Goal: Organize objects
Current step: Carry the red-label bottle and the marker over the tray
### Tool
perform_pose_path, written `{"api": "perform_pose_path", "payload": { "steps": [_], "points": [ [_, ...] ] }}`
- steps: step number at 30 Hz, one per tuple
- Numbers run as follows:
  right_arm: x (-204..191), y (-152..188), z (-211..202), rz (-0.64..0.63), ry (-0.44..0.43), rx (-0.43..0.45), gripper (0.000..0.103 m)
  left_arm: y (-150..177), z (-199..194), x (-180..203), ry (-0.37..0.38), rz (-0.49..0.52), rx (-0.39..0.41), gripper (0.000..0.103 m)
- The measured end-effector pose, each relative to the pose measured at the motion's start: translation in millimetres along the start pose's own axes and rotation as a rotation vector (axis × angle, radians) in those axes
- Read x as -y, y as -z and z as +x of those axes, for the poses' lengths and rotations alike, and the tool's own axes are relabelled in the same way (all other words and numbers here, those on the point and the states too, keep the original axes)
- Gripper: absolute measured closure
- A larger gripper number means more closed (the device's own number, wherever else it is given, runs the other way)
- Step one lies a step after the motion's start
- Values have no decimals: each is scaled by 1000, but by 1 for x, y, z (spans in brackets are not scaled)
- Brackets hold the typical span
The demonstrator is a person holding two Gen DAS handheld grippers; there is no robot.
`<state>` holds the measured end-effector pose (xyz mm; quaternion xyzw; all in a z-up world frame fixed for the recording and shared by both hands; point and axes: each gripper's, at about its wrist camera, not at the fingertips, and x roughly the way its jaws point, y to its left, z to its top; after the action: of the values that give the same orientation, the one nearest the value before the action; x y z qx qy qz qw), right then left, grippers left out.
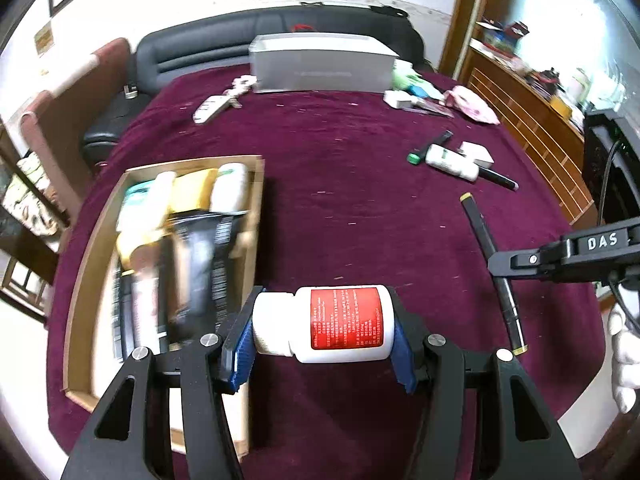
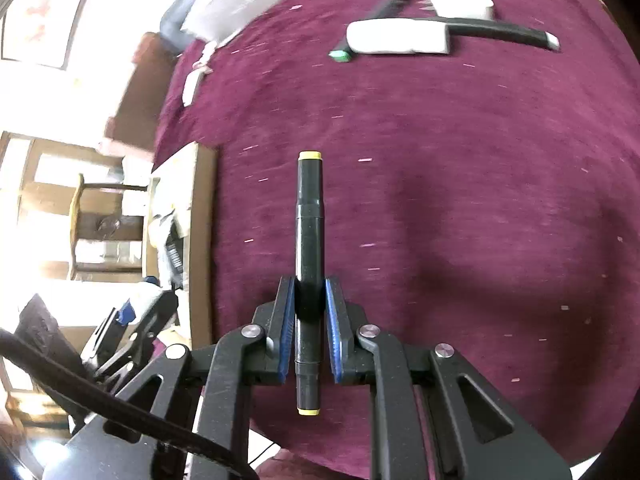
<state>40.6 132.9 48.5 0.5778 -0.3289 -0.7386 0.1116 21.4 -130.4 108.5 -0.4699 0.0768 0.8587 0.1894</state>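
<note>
In the left wrist view, a wooden tray (image 1: 80, 276) is seen at the left of the frame, on the maroon cloth (image 1: 340, 168); it is packed with tubes and bottles (blurred, so labels cannot be read). Just right of the tray, at lower centre, the left gripper (image 1: 324, 336) is pinched on a white bottle (image 1: 320, 328) with a red label. The bottle is held sideways between the blue pads (image 1: 240, 354), its cap toward the left pad and its base against the right one. At upper centre a grey box (image 1: 320, 64) is set at the far edge of the cloth. At upper right of centre a white tube (image 1: 450, 162) and a small white box (image 1: 476, 152) are grouped with two dark pens. At the right edge the right gripper (image 1: 500, 260) is seen gripping a black marker (image 1: 492, 268) with yellow ends.

In the right wrist view, the tray's edge (image 2: 200, 240) is seen at the left, with the left gripper (image 2: 132, 312) below it. At centre, the right gripper (image 2: 310, 312) is closed on the marker (image 2: 309, 216), which is held lengthwise between the fingers (one yellow end pointing up the frame, the other sticking out behind the pads). The tube (image 2: 396, 36) lies at the top right.
</note>
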Motion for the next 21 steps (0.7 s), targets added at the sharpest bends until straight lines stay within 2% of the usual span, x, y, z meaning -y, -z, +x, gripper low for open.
{"api": "perform_pose_path", "payload": {
  "steps": [12,21],
  "points": [
    [-106,7,45,-178,-53,-67,90,25,-25,-94,-102,-109,7,53],
    [-164,11,94,-226,-105,-147,90,41,-14,-177,-151,-181,-53,53]
  ]
}}
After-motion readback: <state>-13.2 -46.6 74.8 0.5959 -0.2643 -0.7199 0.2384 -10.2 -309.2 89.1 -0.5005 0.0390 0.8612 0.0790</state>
